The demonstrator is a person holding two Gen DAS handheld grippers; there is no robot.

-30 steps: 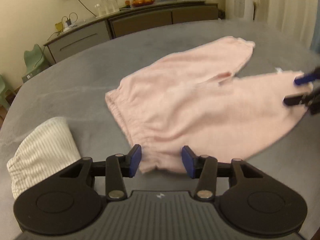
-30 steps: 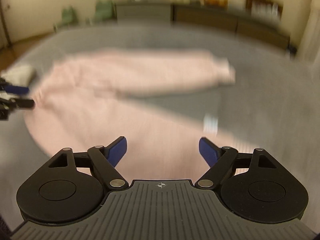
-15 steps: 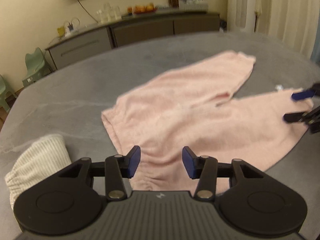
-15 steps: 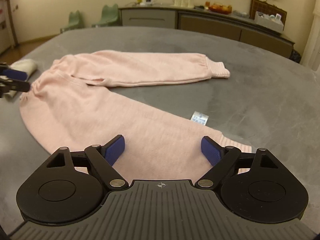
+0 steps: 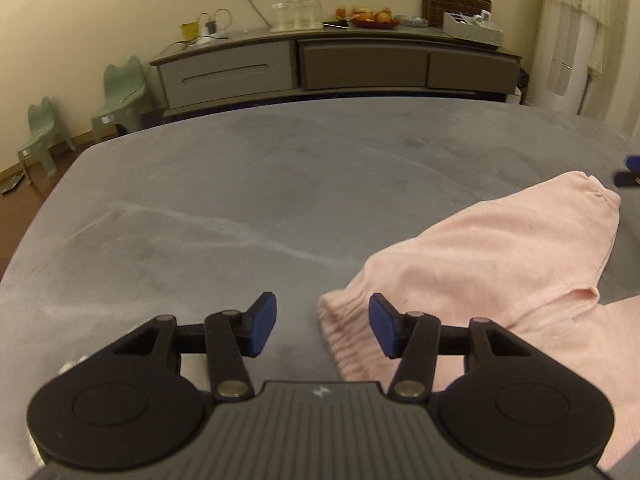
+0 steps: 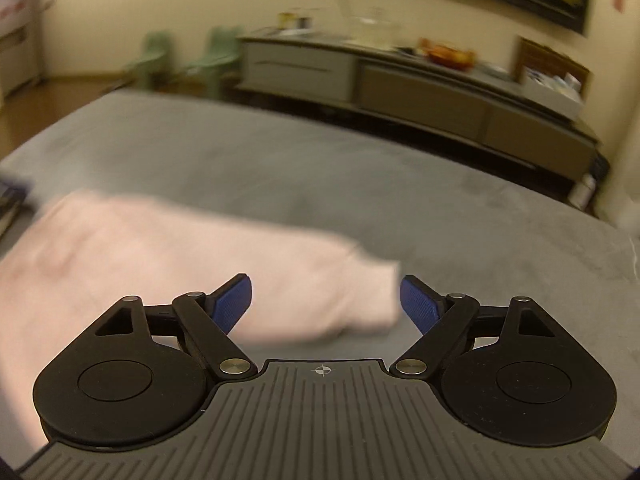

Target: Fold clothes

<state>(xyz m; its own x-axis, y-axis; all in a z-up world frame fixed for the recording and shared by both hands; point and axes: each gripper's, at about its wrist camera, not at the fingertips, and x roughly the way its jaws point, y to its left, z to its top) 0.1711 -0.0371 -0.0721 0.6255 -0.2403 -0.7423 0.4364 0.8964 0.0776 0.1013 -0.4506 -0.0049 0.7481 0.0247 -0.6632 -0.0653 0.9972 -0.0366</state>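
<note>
Pink trousers [image 5: 496,256] lie flat on the grey table [image 5: 248,184]. My left gripper [image 5: 322,326] is open and empty, low over the table, with the elastic waistband corner [image 5: 340,320] between its blue pads. My right gripper [image 6: 325,303] is open and empty, with the cuff end of a pink leg [image 6: 360,292] between its fingers; this view is blurred. The right gripper's blue tips also show at the right edge of the left wrist view [image 5: 632,170], beside the far cuff [image 5: 600,192].
A long low sideboard [image 5: 320,64] with bottles, fruit and a box stands against the far wall. Two small green chairs [image 5: 120,96] stand on the floor at the left. White curtains [image 5: 576,28] hang at the right. The table's far edge curves away toward the sideboard.
Both grippers have moved away from the near side of the trousers to the far side: the left to the far waistband corner, the right to the far leg's cuff. The striped cloth has left view.
</note>
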